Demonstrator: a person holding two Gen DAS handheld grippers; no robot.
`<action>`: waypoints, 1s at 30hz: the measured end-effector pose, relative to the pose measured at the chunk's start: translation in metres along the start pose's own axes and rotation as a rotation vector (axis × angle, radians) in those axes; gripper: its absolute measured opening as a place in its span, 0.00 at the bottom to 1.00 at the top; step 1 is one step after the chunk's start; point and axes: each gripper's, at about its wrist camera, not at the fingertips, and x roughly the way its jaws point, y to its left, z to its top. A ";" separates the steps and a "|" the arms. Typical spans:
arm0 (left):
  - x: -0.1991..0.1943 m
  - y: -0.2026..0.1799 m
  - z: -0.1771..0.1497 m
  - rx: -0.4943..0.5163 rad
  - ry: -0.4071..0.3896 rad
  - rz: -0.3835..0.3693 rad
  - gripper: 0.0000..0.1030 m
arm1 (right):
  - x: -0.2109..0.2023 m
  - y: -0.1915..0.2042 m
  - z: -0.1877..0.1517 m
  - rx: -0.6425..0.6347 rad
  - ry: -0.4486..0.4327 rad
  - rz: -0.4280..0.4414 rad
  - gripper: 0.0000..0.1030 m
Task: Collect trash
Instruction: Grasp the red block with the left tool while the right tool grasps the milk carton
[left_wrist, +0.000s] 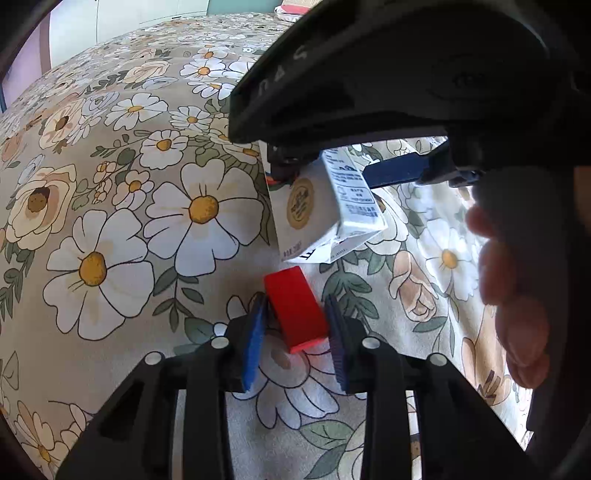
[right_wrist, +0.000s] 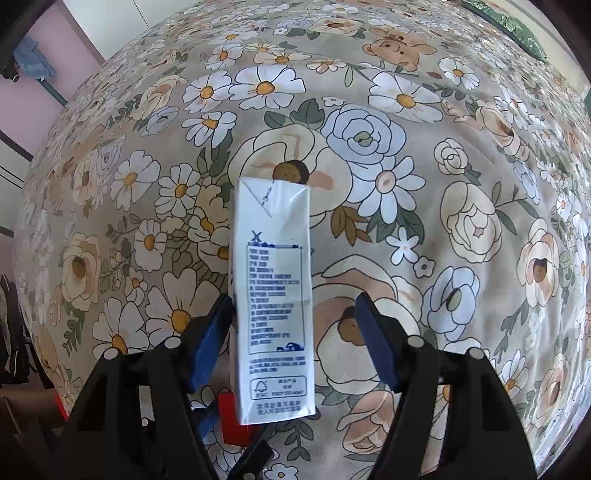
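Note:
A small red block (left_wrist: 295, 314) lies on the flowered bedspread (left_wrist: 110, 206). My left gripper (left_wrist: 295, 302) is shut on it, a blue pad pressed to each side. Just beyond it is a white milk carton (left_wrist: 317, 206) with blue print. In the right wrist view the carton (right_wrist: 273, 295) lies lengthwise between the jaws of my right gripper (right_wrist: 294, 299). The left pad sits at the carton's edge, and a gap of bedspread shows before the right pad (right_wrist: 376, 339). The carton's near end hides part of the red block (right_wrist: 231, 417).
A person's hand (left_wrist: 509, 295) and the right gripper's black body (left_wrist: 369, 74) fill the upper right of the left wrist view. The bedspread (right_wrist: 443, 110) spreads widely around. A green cushion (right_wrist: 517, 33) lies far right. The bed's edge and a pink wall (right_wrist: 74, 48) are at the left.

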 end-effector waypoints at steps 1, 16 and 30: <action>0.000 0.002 0.000 0.001 -0.001 -0.003 0.26 | 0.003 0.003 0.000 -0.009 0.004 -0.012 0.65; -0.017 0.032 0.010 0.028 0.017 -0.089 0.21 | -0.019 0.003 -0.010 0.040 -0.068 -0.015 0.35; -0.146 0.038 0.026 0.181 -0.164 -0.155 0.21 | -0.154 0.005 -0.059 0.124 -0.254 -0.083 0.35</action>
